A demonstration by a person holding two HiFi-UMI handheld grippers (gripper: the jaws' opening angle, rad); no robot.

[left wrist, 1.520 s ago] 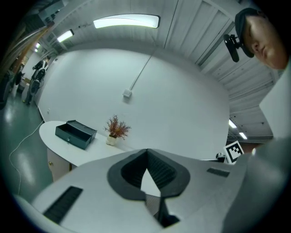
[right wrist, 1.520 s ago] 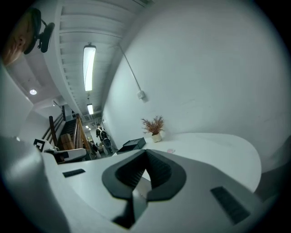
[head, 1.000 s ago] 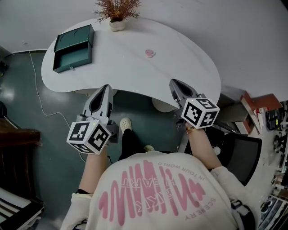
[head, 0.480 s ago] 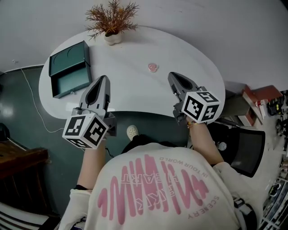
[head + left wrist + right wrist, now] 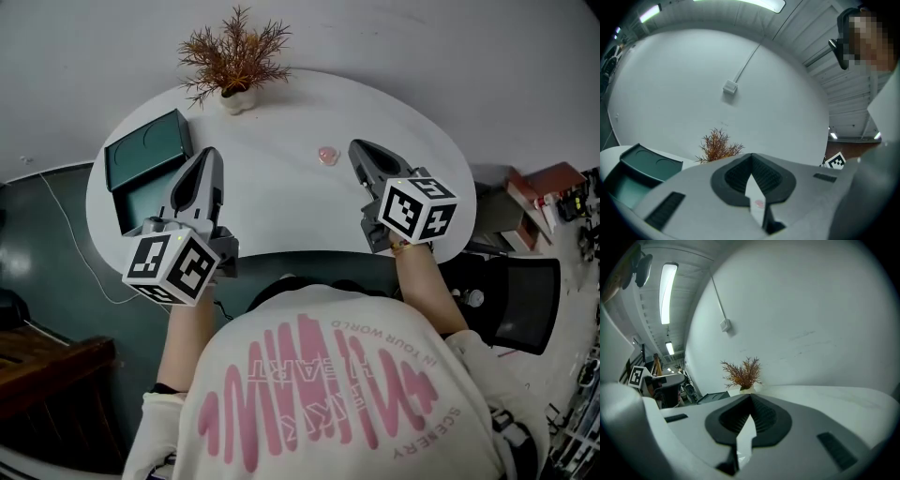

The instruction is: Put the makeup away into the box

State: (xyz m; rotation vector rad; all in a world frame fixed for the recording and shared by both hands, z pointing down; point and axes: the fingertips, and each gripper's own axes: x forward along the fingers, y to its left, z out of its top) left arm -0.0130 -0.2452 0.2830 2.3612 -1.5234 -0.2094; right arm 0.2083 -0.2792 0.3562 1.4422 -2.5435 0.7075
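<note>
The makeup (image 5: 327,155) lay near the back edge of the desk (image 5: 281,202), well apart from the open box (image 5: 148,161) at its left edge. The left claw (image 5: 208,157) and right claw (image 5: 361,150) hovered closed and empty, with nothing yet stowed.

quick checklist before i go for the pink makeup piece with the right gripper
1. Makeup located: ok. The pink makeup piece lies on the white table, just ahead of the right gripper.
2. Right gripper empty: ok. Nothing is between its jaws.
3. Right gripper open for the grasp: not ok. Its jaws are together.
4. Box ready: ok. The green box stands open at the table's left end.
5. Left gripper out of the way: ok. It is shut, empty, beside the box.
6. Way clear: ok. The potted plant stands apart at the far edge.
</note>
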